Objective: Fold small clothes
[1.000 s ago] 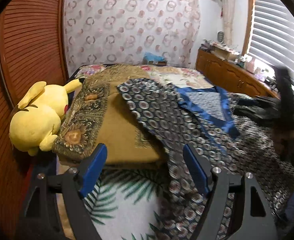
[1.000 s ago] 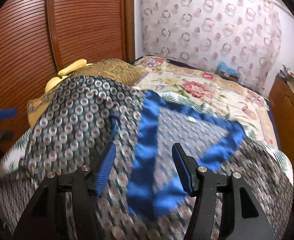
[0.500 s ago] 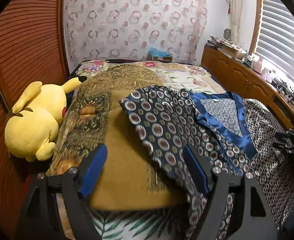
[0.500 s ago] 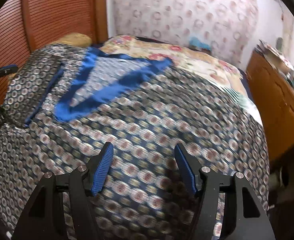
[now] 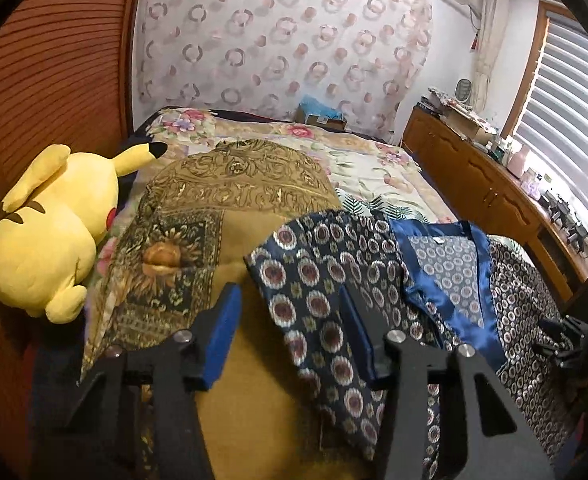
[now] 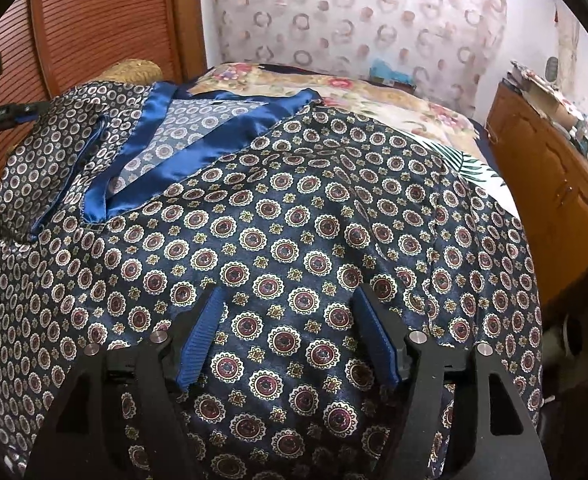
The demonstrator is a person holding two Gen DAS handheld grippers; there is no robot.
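One patterned navy shirt (image 6: 294, 248) lies spread front-up across the bed, its blue satin collar (image 6: 198, 152) forming a V toward the far left of my right-hand view. There is one shirt, one gold blanket (image 5: 230, 216) beside and partly under it, one yellow plush toy (image 5: 50, 228) at the blanket's left edge, and one flowered bedspread (image 5: 377, 168) beneath them all.

The shirt's lower hem runs out of both views under my grippers, and its left sleeve edge drops behind my left fingers, so I cannot make out where it ends. The wooden cabinet (image 5: 489, 196) along the right wall is crowded with small things too blurred to tell apart.

My left gripper (image 5: 290, 340) has just been closing its jaws; they stand about half apart, with the shirt's left edge showing in the gap beyond them, and whether the blue pads touch the cloth I cannot tell. My right gripper (image 6: 286, 336) has just been opening its jaws; they stand wide, low over the shirt's right side, holding nothing. Its dark frame also shows at the right rim of the left-hand view.
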